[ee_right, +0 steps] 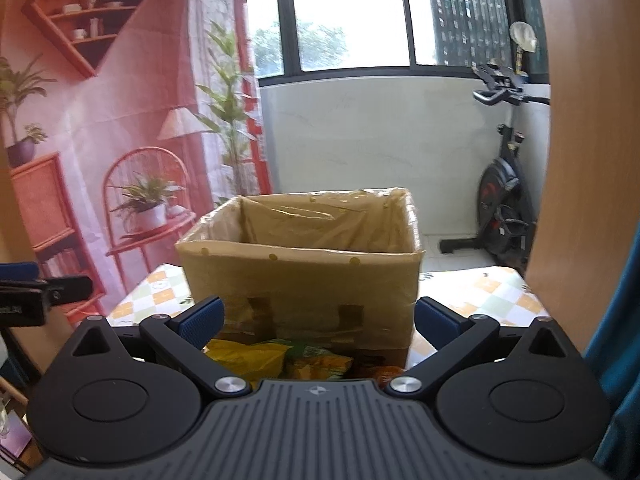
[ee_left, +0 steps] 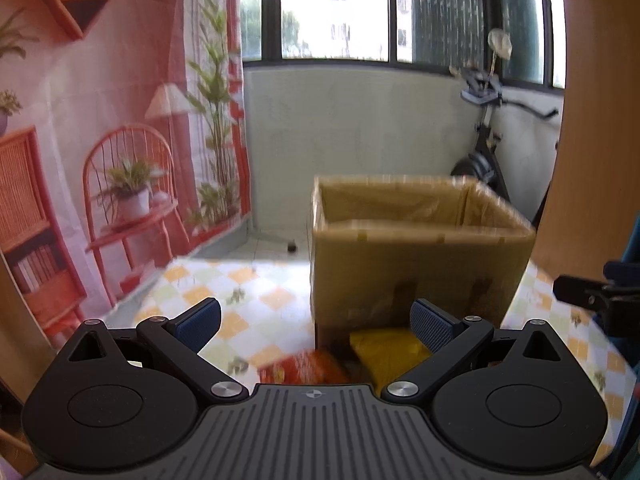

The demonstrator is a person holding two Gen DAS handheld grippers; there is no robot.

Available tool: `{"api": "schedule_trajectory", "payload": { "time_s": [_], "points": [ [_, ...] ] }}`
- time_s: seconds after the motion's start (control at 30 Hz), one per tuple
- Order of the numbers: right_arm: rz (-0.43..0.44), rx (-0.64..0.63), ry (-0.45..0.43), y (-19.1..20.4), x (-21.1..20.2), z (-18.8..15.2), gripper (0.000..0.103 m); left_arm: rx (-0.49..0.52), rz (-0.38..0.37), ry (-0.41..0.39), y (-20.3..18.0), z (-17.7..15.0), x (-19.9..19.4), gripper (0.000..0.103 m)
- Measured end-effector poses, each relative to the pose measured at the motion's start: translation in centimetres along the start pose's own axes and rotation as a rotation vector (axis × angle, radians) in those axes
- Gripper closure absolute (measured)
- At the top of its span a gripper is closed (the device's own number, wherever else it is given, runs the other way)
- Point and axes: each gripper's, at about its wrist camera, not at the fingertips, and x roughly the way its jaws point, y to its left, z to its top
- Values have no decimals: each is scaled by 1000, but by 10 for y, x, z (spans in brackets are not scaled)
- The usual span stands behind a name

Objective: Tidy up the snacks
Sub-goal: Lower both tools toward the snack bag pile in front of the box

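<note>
An open cardboard box [ee_left: 416, 272] lined with clear plastic stands on the checked tablecloth; it also shows in the right wrist view [ee_right: 304, 280]. Snack packets lie in front of it: a yellow packet [ee_left: 386, 350] and a red-orange packet [ee_left: 304, 368] in the left wrist view, and a yellow packet [ee_right: 244, 354], a green-yellow packet [ee_right: 320, 362] and an orange one [ee_right: 384, 372] in the right wrist view. My left gripper [ee_left: 316, 318] is open and empty above the packets. My right gripper [ee_right: 318, 318] is open and empty, facing the box.
The checked tablecloth [ee_left: 248, 312] covers the table. A printed backdrop [ee_left: 100, 140] hangs on the left. An exercise bike [ee_right: 504, 208] stands by the window at the back right. A wooden panel [ee_right: 580, 160] is on the right. The other gripper [ee_left: 592, 300] shows at the edge.
</note>
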Motion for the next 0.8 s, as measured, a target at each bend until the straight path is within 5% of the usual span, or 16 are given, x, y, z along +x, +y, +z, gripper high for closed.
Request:
{"api": "schedule_trajectory", "payload": {
  "time_s": [0.23,0.47,0.8],
  "points": [
    [17,-22,93,4,19,-38,0,-21,-25,123,11,-30,24,6],
    [42,-80,204,15,37,-67,0,-43,-46,154,12,-43,33,8],
    [93,-71,304,13,51,-108,14,-71,-152,272,-1,-84,59,16]
  ]
}}
